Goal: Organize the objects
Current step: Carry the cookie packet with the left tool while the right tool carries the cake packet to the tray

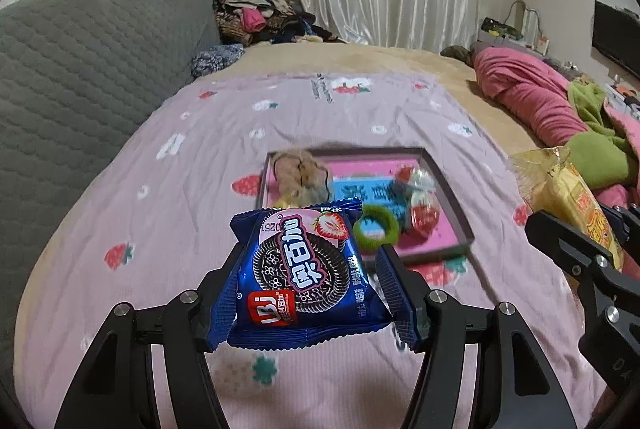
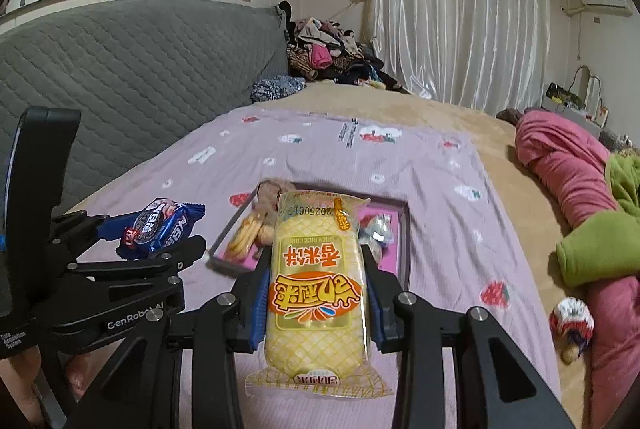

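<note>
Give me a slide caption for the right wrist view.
Right gripper holds a yellow rice-cracker packet above the tray.

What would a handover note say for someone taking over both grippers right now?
Left gripper: shut on the blue cookie packet, held above the bedspread.
Right gripper: shut on the yellow rice cracker packet, also lifted.
Tray ahead already holds a green ring, wrapped sweets and a fuzzy brown item.
Left: probably place both packets in the tray.
</note>
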The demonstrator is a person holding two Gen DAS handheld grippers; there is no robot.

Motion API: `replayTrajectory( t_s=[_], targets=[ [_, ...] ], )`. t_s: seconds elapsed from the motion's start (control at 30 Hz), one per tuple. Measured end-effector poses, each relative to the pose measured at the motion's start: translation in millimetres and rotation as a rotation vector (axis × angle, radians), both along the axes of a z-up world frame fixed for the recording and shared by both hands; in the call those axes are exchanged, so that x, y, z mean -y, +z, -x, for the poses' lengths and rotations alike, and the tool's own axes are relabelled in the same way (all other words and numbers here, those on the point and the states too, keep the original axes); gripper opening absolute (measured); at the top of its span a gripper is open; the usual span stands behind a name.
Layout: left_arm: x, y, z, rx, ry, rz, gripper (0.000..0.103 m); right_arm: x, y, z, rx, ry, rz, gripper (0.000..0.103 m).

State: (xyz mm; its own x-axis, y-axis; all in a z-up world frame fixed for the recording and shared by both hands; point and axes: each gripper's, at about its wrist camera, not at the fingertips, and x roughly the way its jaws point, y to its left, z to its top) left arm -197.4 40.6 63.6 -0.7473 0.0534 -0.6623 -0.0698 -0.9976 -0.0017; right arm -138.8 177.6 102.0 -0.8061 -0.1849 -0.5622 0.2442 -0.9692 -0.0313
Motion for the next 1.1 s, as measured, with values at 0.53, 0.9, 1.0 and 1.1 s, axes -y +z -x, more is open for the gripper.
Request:
replayTrajectory(
  t_s=[0.53,0.9,1.0,1.1],
  targets=[
    [-10.4,-24.7,106.4,0.004,-0.012,-0.054,0.066,3.6,-6.9,92.1,-0.035,0.003,0.040,0.039],
    [-5.4,-101.0,141.0,0.068,0.009,-0.046,0.066,11.8,-78.0,135.8,0.042,0.020,0.037,0.039],
    [-4.3,-110.3,144.4,0.067,-0.002,-0.051,0.066,12.6,-91.2,145.8,0.053,0.023,0.037,0.039],
    [-5.5,-119.0,148.3,0.071,-0.014,-0.045,0.066,12.3,-102.4,153.8,0.052,0.021,0.046,0.039]
  ],
)
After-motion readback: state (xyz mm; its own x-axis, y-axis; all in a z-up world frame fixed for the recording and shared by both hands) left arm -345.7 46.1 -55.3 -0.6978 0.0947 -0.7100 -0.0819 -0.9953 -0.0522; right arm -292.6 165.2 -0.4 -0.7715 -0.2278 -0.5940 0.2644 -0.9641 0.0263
